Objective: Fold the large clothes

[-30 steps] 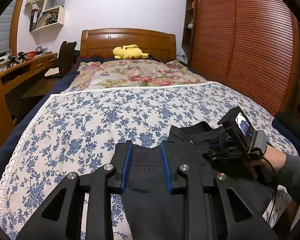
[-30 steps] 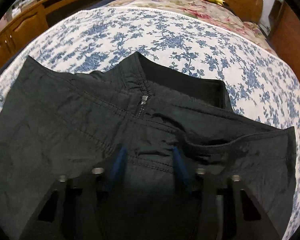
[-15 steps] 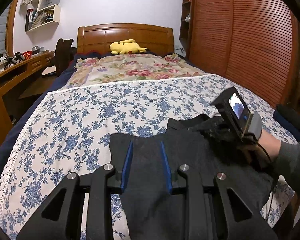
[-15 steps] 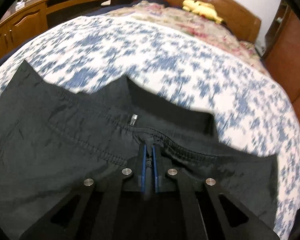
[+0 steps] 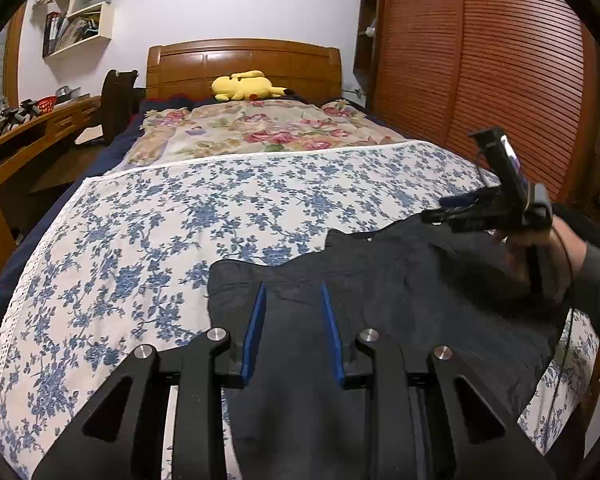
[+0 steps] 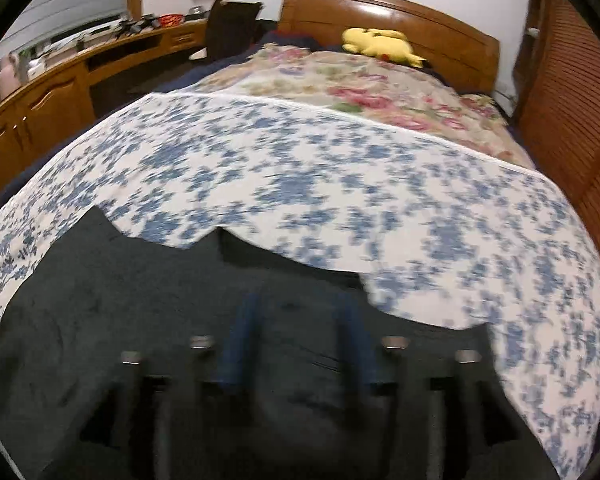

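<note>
A pair of black trousers [image 5: 400,280] lies at the near end of the bed on a blue-flowered white sheet [image 5: 180,220]; it also shows blurred in the right wrist view [image 6: 140,320]. My left gripper [image 5: 294,300] is open, its blue pads over the trousers' left part, with no cloth between them. My right gripper [image 6: 296,312] is open above the trousers; in the left wrist view it [image 5: 452,210] is lifted off the cloth at the right, held by a hand.
A rose-patterned quilt [image 5: 252,132] and a yellow plush toy [image 5: 246,86] lie near the wooden headboard. A wooden desk [image 5: 24,132] runs along the left. A slatted wooden wardrobe [image 5: 500,80] stands on the right.
My right gripper was shut on the trousers' waist half a second ago; it has opened, lifted and swung away. The left gripper has stayed open over the trousers.
</note>
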A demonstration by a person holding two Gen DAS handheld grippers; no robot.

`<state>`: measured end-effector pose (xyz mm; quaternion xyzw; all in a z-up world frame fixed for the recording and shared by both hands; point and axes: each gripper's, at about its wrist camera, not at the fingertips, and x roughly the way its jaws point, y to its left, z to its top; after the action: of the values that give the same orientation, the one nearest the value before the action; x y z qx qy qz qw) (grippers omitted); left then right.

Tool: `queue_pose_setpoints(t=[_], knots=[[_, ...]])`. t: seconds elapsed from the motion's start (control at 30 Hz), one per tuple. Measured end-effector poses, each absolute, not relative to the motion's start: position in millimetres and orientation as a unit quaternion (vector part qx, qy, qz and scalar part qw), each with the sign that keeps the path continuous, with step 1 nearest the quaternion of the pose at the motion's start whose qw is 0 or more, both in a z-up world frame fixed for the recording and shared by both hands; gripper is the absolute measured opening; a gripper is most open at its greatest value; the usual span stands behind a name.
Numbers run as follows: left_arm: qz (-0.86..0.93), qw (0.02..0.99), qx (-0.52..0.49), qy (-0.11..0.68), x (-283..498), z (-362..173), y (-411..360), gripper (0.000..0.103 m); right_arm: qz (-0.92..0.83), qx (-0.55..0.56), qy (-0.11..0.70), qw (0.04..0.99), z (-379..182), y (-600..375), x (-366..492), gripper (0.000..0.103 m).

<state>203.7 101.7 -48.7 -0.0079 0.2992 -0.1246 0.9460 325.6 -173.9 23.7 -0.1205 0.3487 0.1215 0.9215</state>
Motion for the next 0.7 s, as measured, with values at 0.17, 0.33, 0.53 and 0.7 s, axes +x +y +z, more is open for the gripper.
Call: queue_pose_setpoints(t=[0.17,0.33,0.53,0.7], knots=[[-0.134,0.943,0.002,0.303,204.5,-49.3,88.1,0.029,0.046,-0.119,0.391,0.912,13.5,-233.2,346.4,0.064],[-0.140,0.941,0.012,0.309,206.1,-53.1,76.5,0.029,-0.015,-0.088,0.438,0.895,-17.5,-282.7,371.1,0.064],[-0.145,0.936,0.018,0.319,212.4,-60.3,68.6,0.029,0.034,-0.039,0.462,0.885,-33.9,-291.2,392.3,0.008],[-0.145,0.935,0.021,0.325,216.2,-65.0,64.4,0.029,0.034,-0.062,0.360,0.930,3.8,-285.3,385.3,0.005]])
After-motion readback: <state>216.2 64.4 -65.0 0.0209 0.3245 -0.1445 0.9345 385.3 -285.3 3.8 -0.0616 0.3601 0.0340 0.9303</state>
